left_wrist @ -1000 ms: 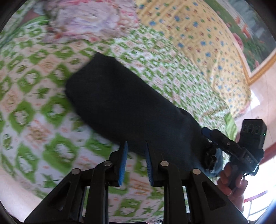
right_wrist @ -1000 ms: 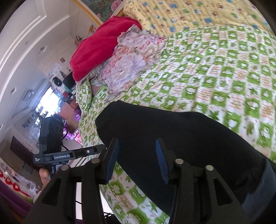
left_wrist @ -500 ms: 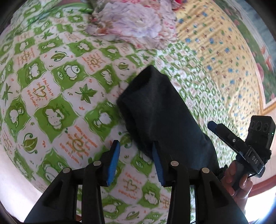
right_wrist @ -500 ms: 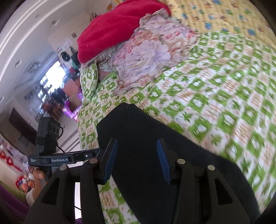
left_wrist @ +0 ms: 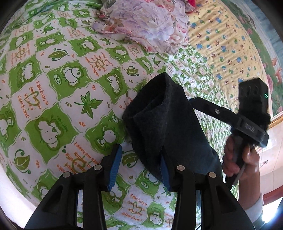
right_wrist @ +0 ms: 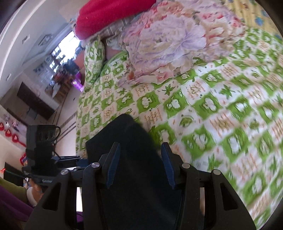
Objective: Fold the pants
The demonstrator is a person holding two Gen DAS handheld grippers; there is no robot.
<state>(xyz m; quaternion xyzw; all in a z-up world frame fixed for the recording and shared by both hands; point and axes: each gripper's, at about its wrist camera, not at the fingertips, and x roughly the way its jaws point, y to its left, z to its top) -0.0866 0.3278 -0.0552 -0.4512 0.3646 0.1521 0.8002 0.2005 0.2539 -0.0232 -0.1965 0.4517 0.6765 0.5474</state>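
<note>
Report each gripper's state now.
Left gripper: fingers opening, nothing gripped; dark pants beside it.
Right gripper: open, fingers straddling the pants, not pinching.

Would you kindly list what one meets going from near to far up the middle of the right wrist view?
Right tongs → dark folded pants → green-and-white patterned bedsheet → crumpled pink-and-lilac floral cloth → red fleecy blanket.
</note>
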